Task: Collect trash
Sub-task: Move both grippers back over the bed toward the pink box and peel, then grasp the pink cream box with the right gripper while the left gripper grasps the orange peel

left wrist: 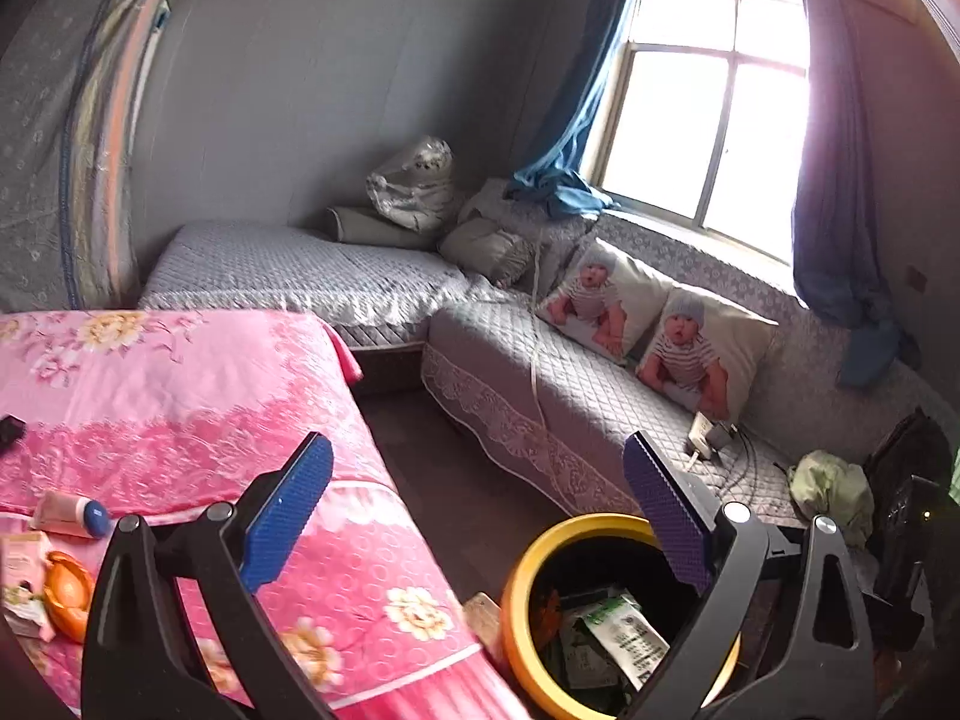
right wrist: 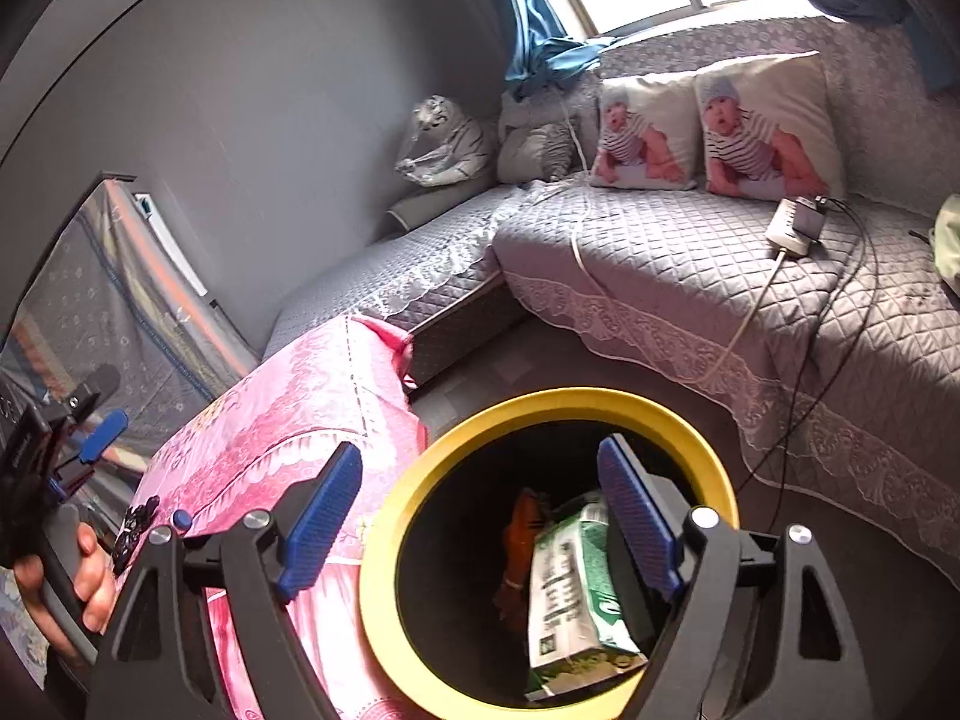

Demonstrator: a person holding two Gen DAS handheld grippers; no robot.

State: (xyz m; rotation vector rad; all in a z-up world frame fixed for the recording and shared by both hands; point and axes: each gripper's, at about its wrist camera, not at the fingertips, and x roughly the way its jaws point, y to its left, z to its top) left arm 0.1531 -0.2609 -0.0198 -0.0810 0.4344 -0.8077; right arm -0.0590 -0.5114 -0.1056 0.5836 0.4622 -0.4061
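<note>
Both grippers stand spread wide with nothing between their blue pads. The left gripper (left wrist: 480, 516) hangs over the gap between the pink bed (left wrist: 180, 396) and the yellow bin (left wrist: 519, 588), its right finger above the bin's mouth. The right gripper (right wrist: 480, 516) hangs right over the bin (right wrist: 384, 540), touching nothing. In the right wrist view the left gripper (right wrist: 90, 438) also shows at the left edge, held by a hand (right wrist: 90, 582).

The trash already lies in the bin: a green and white carton (right wrist: 570, 588) and an orange wrapper (right wrist: 519, 534) beside it; the rest of the bin's inside is dark and hard to make out. More bits remain on the bed at the left edge: a small tube with a blue cap (left wrist: 72, 515), an orange piece (left wrist: 69, 594) and a pale packet (left wrist: 21, 570), cut off by the frame. A black thing (left wrist: 11, 432) near them is too cropped to name.

Two baby cushions (left wrist: 654, 330) lean on the grey sofa (left wrist: 570, 384).
</note>
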